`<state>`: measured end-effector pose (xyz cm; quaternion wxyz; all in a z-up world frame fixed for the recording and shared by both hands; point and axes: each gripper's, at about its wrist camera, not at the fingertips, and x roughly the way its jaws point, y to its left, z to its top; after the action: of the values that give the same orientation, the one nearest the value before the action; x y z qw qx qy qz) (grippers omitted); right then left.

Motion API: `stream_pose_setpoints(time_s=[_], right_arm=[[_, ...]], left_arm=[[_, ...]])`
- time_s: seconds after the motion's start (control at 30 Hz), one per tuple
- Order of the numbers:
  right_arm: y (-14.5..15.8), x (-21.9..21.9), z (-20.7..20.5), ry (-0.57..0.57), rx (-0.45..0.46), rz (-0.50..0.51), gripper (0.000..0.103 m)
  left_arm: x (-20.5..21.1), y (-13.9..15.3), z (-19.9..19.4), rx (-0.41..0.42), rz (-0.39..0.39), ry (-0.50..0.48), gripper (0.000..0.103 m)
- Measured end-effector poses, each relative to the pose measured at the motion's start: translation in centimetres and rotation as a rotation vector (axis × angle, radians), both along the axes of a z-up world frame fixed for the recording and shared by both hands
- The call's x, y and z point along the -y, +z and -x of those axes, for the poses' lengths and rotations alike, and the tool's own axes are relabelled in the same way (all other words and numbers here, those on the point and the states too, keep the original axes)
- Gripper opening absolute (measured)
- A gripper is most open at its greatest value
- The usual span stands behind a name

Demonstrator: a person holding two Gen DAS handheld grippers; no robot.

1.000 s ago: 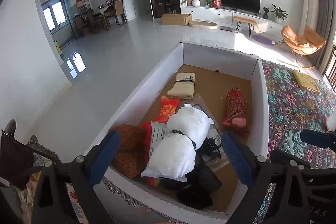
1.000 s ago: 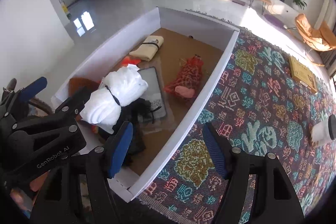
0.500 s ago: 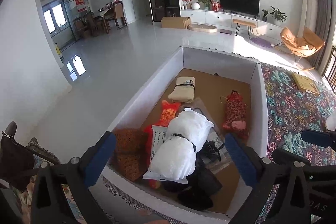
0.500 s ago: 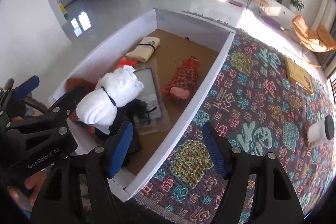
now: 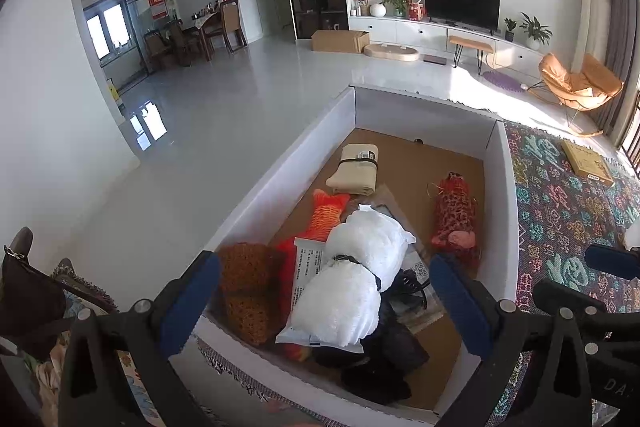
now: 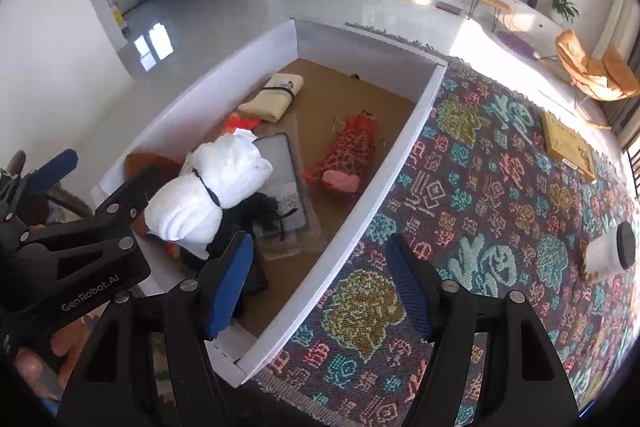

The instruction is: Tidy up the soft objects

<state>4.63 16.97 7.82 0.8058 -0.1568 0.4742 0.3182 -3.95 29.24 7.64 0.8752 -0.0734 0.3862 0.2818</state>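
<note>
A white-walled box with a brown bottom stands on a patterned rug. Inside lie a strapped white plush bundle, an orange fish toy, a brown knitted piece, a beige folded cloth, a red spotted plush and black items. My left gripper hangs wide open above the white bundle, touching nothing. My right gripper is open over the box's right wall, empty. The left gripper also shows in the right wrist view.
The patterned rug runs right of the box, with a flat yellow box and a white jar with a black lid on it. Glossy white floor lies left. An orange chair and a TV unit stand far back.
My left gripper's jaws have spread wider apart around the view of the white bundle. The right gripper and the objects in the box have stayed put.
</note>
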Motion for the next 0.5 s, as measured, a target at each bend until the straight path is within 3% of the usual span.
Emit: stream_pose_setpoints(time_s=[0.2,0.5], right_arm=[[0.01,-0.32,0.23,0.008,0.011,0.004,0.072],[0.06,-0.34,0.35,0.013,0.013,-0.003,0.072]], left_arm=[[-0.17,-0.22,0.11,0.0,0.019,-0.008,0.103],[0.29,0.02,0.38,0.007,-0.029,-0.008,0.103]])
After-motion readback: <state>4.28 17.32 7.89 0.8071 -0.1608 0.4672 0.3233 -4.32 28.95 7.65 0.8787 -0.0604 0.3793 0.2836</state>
